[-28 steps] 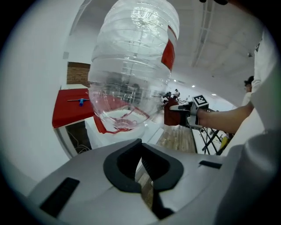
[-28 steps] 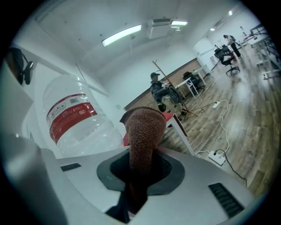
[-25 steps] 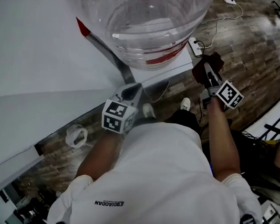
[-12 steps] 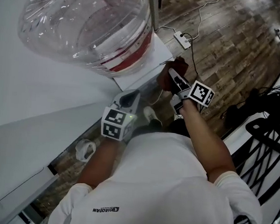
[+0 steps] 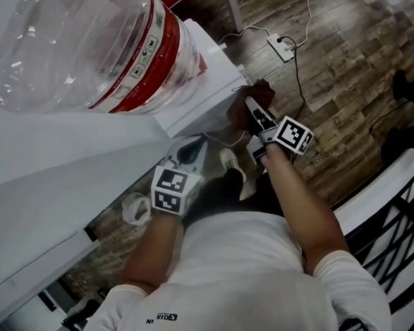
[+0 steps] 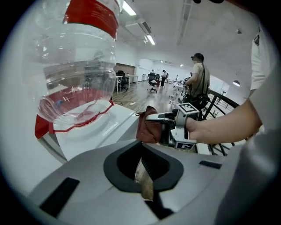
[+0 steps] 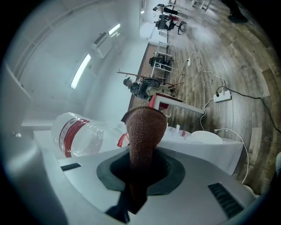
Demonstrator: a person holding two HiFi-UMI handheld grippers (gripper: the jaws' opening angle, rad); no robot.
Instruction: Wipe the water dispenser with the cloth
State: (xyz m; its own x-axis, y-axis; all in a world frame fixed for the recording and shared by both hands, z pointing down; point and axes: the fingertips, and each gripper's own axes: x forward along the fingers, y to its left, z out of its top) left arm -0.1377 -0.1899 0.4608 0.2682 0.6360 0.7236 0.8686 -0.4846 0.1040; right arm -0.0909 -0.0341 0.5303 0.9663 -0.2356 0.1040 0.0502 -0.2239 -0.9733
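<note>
Now the right gripper (image 5: 254, 109) is closed tight on the brown cloth (image 7: 145, 127). The cloth sticks out past the jaws like a fat finger, in line with them. It sits right at the edge of the white water dispenser (image 5: 212, 73), near the front corner, and I think it just touches there. The dispenser's flat top lies to the left of the cloth and a bit past it. The big clear bottle (image 5: 81, 39) with the red band stands on that top, farther left.

The left gripper (image 6: 143, 176) has its jaws pressed together with nothing in them. It waits low down beside the dispenser's front.

The right hand is the nearer one, and it has the cloth. I think the wipe should go left, along the top and toward the bottle.
</note>
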